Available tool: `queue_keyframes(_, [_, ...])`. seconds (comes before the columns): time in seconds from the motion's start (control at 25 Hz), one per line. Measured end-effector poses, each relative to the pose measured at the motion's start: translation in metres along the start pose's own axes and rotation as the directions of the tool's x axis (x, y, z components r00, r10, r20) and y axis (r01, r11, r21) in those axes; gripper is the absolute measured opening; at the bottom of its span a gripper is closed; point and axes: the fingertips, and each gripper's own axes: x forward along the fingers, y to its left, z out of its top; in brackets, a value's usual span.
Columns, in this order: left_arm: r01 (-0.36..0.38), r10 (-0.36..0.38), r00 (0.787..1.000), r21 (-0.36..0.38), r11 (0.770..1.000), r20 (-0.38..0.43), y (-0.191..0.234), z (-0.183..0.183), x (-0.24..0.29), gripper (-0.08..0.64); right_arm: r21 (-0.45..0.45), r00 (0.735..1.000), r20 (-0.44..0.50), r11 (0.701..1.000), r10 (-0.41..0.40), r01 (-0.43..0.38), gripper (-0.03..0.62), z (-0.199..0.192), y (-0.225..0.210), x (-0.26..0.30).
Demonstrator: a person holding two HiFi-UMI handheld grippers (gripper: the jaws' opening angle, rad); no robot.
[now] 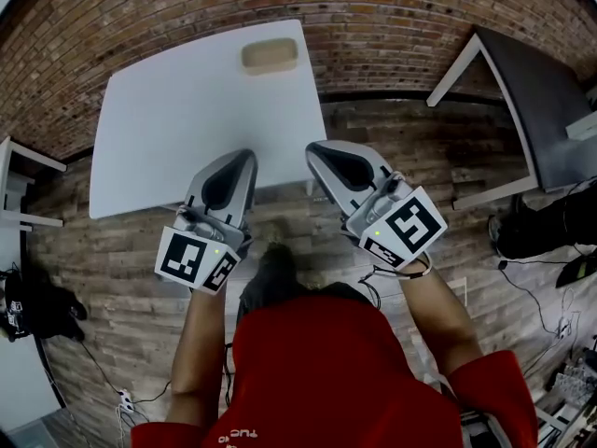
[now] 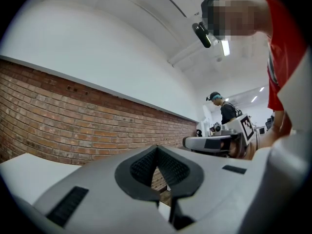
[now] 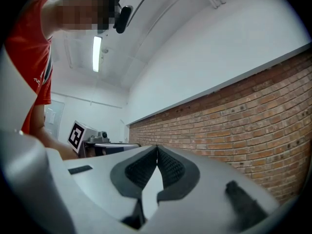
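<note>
Jaws of left gripper (image 1: 246,156) and right gripper (image 1: 313,148) meet, empty, pointing toward the table (image 1: 168,129).

Two grippers show: the left gripper (image 1: 244,160) and the right gripper (image 1: 317,152). Two marker cubes ride on them, the left cube (image 1: 196,259) and the right cube (image 1: 408,227). There are two tables, one white table (image 1: 187,129) and one dark table (image 1: 536,101). A single tan object (image 1: 270,56) lies on the white one, perhaps a small block. Two people are in sight: the person in red (image 1: 345,371) and one bystander (image 2: 226,112) far behind. One brick wall (image 2: 73,126) and one ceiling lamp (image 3: 96,53) show.
</note>
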Motion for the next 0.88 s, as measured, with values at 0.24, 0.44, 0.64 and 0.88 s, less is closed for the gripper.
queue_keyframes(0.24, [0.012, -0.012, 1.0, 0.003, 1.0, 0.016, 0.048, -0.004, 0.041, 0.014, -0.015, 1.0, -0.01, 1.0, -0.016, 0.016, 0.031, -0.008, -0.045, 0.043])
queue_keyframes(0.44, [0.029, -0.03, 0.999, 0.008, 1.0, 0.013, 0.105, -0.007, 0.079, 0.014, -0.016, 0.999, -0.026, 0.999, -0.037, 0.037, 0.031, -0.016, -0.088, 0.095])
queue_keyframes(0.64, [0.071, -0.071, 0.997, -0.003, 0.997, -0.007, 0.163, -0.012, 0.12, 0.014, -0.003, 0.996, -0.046, 0.997, -0.072, 0.072, 0.031, -0.023, -0.129, 0.15])
queue_keyframes(0.88, [0.131, -0.13, 0.991, 0.009, 0.991, -0.031, 0.213, -0.023, 0.165, 0.014, -0.004, 0.993, -0.07, 0.995, -0.099, 0.099, 0.031, -0.038, -0.169, 0.205])
